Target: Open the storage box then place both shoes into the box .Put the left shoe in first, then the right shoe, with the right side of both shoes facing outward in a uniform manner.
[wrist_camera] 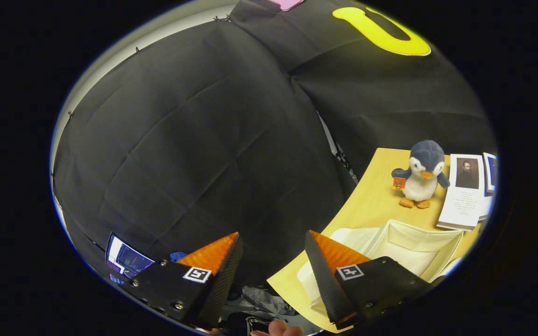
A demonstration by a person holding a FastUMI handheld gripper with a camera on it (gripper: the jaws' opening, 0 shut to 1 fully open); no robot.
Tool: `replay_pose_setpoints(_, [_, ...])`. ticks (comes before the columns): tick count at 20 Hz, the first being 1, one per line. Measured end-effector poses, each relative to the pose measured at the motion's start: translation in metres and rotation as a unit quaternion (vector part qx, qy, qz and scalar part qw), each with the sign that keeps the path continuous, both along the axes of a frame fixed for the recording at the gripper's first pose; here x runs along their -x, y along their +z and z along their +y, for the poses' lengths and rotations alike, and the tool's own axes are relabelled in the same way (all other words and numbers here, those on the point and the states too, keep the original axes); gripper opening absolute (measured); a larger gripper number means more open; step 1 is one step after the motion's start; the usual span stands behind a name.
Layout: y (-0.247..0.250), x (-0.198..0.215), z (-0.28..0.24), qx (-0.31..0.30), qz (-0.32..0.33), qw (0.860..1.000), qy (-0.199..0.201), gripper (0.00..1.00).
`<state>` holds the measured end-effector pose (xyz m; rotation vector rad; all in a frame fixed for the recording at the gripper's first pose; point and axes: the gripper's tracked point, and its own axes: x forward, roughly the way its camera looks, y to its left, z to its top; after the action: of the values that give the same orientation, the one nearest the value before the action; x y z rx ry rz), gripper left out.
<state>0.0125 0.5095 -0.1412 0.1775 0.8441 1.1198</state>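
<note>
**Box looks open, no shoe in the fingers**

The gripper point(273, 252) is held up and tipped, looking mostly at the black booth wall point(194, 140). Its two fingers are wide apart and hold nothing. There is just air between them.

The storage box point(414, 245) sits on the desk point(371, 200), past the right finger and partly behind it. It is a pale box with soft cloth walls. Its top looks open and I can see pale inside walls. So I think the first step, opening the box, is done. I cannot see the bottom of the box well, so I cannot tell if a shoe is inside. I think both shoes are yet to be put in, left one first and then the right one.

Past the box stands a toy penguin point(422, 173), well apart from the fingers. Just beside the penguin lies a booklet point(463, 193) with a picture on it. Both sit near the box's far wall.

The desk edge runs at a slant just ahead of the right finger. Off that edge, between the fingers and to their left, there is lots of free room. A small screen point(126, 259) glows by the left finger. A fingertip of the person's hand point(278, 329) peeks up under the fingers. Room over the box looks free, but the penguin and booklet crowd its far side.
</note>
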Motion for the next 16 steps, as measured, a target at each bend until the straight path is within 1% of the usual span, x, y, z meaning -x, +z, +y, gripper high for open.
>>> replay_pose_setpoints(3, [0.009, -0.007, -0.027, 0.004, -0.013, 1.0, -0.009, 0.84])
replay_pose_setpoints(4, [0.017, -0.011, -0.039, 0.004, -0.021, 1.0, -0.014, 0.95])
replay_pose_setpoints(5, [0.012, -0.013, -0.043, 0.004, -0.028, 0.999, -0.018, 0.97])
replay_pose_setpoints(11, [0.02, -0.028, -0.104, 0.014, -0.052, 0.997, -0.056, 0.98])
replay_pose_setpoints(16, [0.005, -0.04, -0.166, 0.043, -0.067, 0.992, -0.094, 0.98])
